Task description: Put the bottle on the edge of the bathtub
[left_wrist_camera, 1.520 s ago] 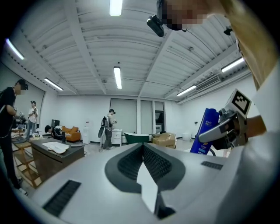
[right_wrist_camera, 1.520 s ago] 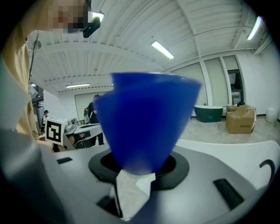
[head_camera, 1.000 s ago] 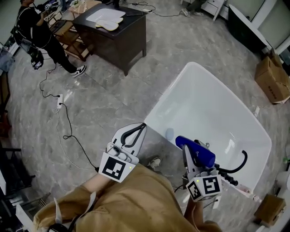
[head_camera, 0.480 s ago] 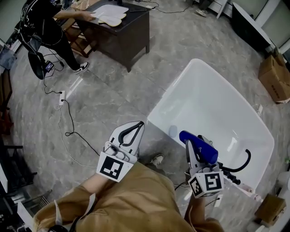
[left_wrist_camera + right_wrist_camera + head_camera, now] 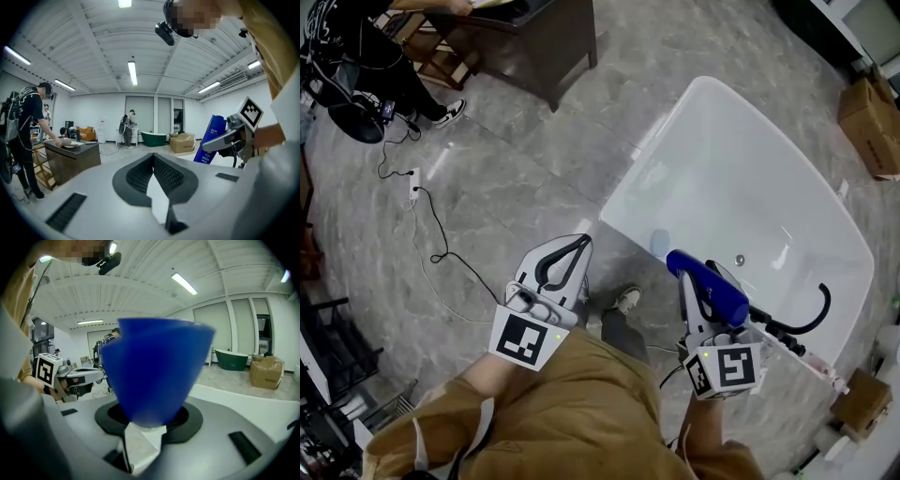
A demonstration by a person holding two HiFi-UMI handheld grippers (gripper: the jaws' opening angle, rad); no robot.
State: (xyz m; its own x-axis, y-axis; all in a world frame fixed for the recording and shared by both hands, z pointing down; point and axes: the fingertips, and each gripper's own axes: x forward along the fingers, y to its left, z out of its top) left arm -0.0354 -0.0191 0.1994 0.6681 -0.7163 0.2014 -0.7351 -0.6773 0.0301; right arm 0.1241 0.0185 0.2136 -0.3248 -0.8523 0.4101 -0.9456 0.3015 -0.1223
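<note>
A blue bottle point(image 5: 706, 287) lies gripped between the jaws of my right gripper point(image 5: 709, 298), tilted up and to the left, above the near rim of the white bathtub point(image 5: 649, 150). In the right gripper view the bottle point(image 5: 157, 366) fills the middle and hides the jaw tips. My left gripper point(image 5: 580, 243) hangs over the grey floor left of the tub's near corner, its jaws meeting at the tips with nothing in them. The left gripper view shows its tips point(image 5: 153, 157) closed together, and the bottle point(image 5: 213, 138) off to the right.
A black curved hose point(image 5: 814, 322) lies at the tub's near right end. A dark table point(image 5: 546, 37) and a person point(image 5: 352, 66) are at the top left. A cable point(image 5: 441, 246) and power strip point(image 5: 413, 178) lie on the floor. Cardboard boxes point(image 5: 872, 112) stand at right.
The view has slid forward: the table and person moved toward the top edge, and the tub sits higher in the frame. Both grippers keep their places, the bottle still gripped.
</note>
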